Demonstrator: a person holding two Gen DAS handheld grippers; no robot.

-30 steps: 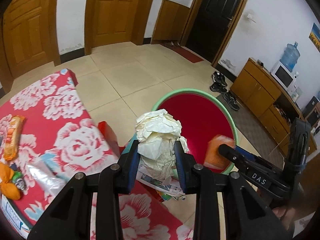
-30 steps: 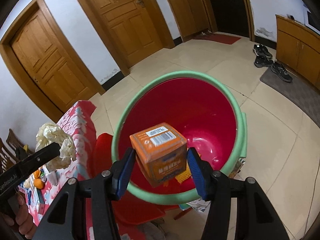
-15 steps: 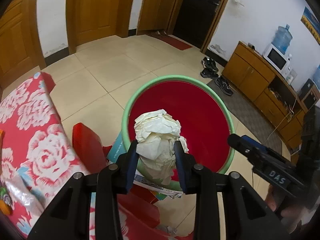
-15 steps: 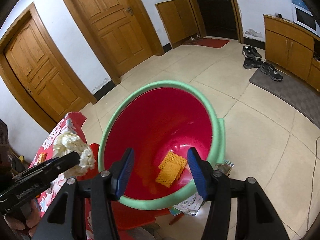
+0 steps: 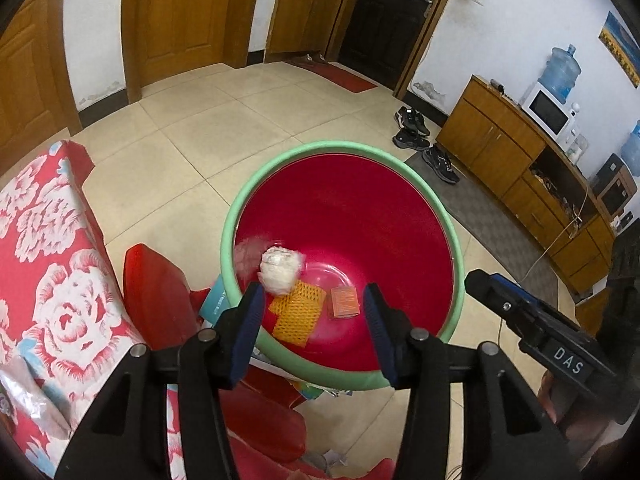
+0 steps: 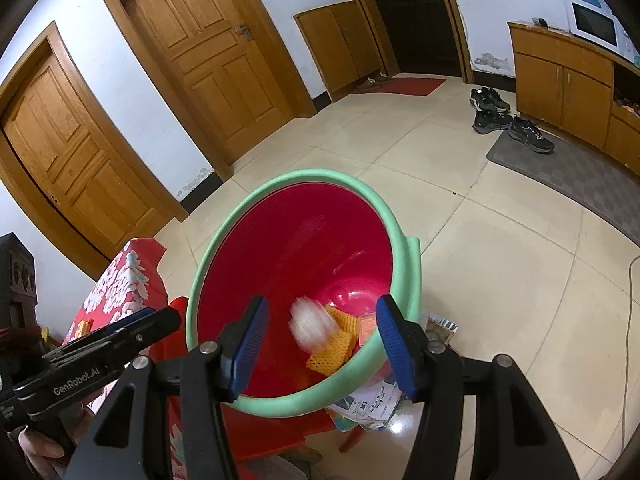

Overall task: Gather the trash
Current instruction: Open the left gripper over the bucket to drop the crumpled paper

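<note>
A red bin with a green rim [image 5: 344, 148] stands on a red stool below both grippers. My left gripper [image 5: 314, 302] hangs over its near edge; its jaws are opening and nothing is between them. A crumpled white paper ball [image 5: 280, 270] is falling inside the bin, blurred in the right wrist view [image 6: 310, 326]. On the bin floor lie an orange mesh piece [image 5: 296, 314] and a small orange box [image 5: 345, 301]. My right gripper [image 6: 320, 320] is open and empty over the bin rim [image 6: 304, 178], and it shows at the right edge of the left wrist view [image 5: 520, 312].
A table with a red floral cloth [image 5: 48, 260] stands left of the bin, with wrappers on it. The red stool [image 5: 156, 280] and loose papers [image 6: 372, 400] sit under the bin. Shoes [image 5: 416, 132], a floor mat and a wooden cabinet [image 5: 520, 160] lie to the far right.
The right gripper let go of the orange box, which now lies in the bin. The left gripper moved over the bin, opened, and the paper ball dropped out of it.
</note>
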